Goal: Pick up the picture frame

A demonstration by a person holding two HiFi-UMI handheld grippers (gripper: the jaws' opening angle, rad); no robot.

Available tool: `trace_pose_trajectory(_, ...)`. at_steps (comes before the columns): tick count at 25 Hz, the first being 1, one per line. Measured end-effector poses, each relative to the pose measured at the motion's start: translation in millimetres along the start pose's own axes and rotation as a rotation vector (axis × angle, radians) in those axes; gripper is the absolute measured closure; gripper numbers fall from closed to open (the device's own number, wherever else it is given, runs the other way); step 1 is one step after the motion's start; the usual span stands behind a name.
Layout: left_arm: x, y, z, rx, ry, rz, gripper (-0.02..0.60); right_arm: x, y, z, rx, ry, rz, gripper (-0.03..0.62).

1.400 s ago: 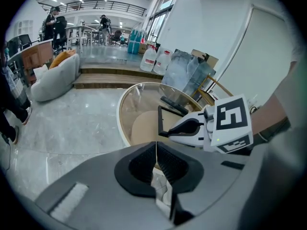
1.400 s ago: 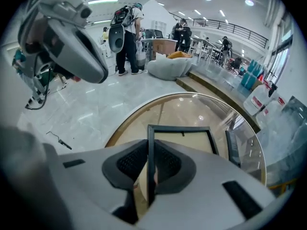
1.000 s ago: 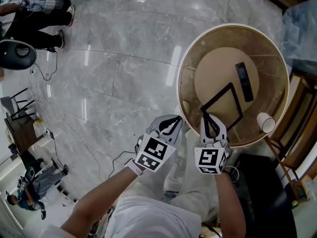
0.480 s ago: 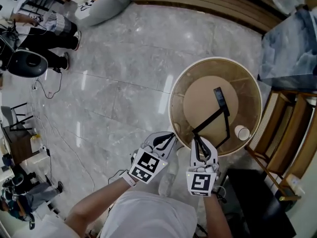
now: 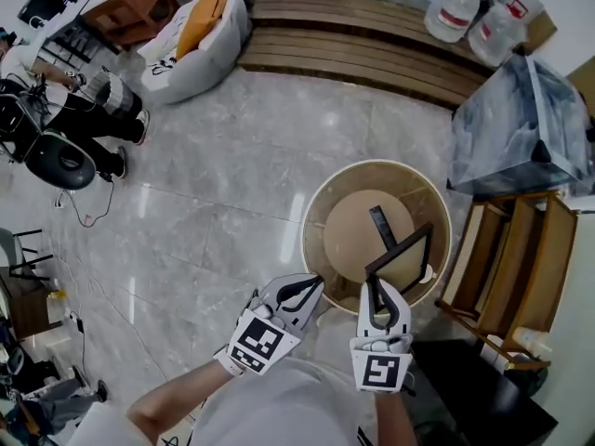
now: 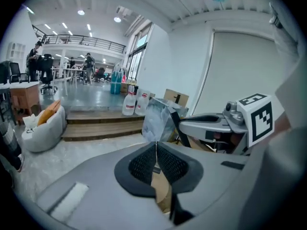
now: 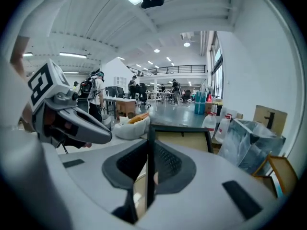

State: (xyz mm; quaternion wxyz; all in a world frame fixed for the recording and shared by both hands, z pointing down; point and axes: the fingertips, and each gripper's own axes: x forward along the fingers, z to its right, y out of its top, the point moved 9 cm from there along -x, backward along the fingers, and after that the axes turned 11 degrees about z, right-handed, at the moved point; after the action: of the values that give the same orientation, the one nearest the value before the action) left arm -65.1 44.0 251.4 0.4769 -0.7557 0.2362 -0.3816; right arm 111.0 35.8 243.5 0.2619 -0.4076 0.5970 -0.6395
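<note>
My left tool (image 6: 156, 150) has its jaws closed, pads together with nothing between them. To its right is my right tool (image 6: 188, 123) with its marker cube (image 6: 258, 119), and a dark edge of the picture frame (image 6: 174, 121) shows at its tip. Beyond lie wooden steps (image 6: 103, 126), water bottles (image 6: 134, 102) and a white cushion (image 6: 41, 128).

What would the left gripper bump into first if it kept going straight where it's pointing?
Probably the round table: the left gripper tilts down toward its near rim. In its own view a plastic-wrapped bundle sits straight past the shut fingers, farther off, so depth is uncertain.
</note>
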Motion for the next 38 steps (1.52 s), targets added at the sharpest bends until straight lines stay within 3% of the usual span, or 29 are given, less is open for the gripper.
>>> trace_pose_trajectory(4,-16,40,10,0.04,0.003,0.07,0.572,-15,47,0,-0.035,-0.019,0.057,0.555)
trace_pose_trajectory(6,-25,57,12,0.037,0.007,0.113,0.572,-23,68,-3,0.003,-0.047,0.107,0.554)
trace_pose_trajectory(9,-32,78,20,0.037,0.002,0.171,0.572,-41,90,-3,0.041,-0.081,0.132,0.554)
trace_pose_trajectory(13,-39,101,29,0.049,-0.011,0.23,0.572,-64,111,-2,0.014,-0.112,0.19,0.554)
trace_pose_trajectory(21,-65,112,57,0.069,-0.054,0.251,0.572,-103,116,-19,0.024,-0.144,0.217,0.554)
trace_pose_trajectory(38,-72,111,84,0.083,-0.068,0.277,0.572,-133,121,1,0.064,-0.184,0.253,0.554)
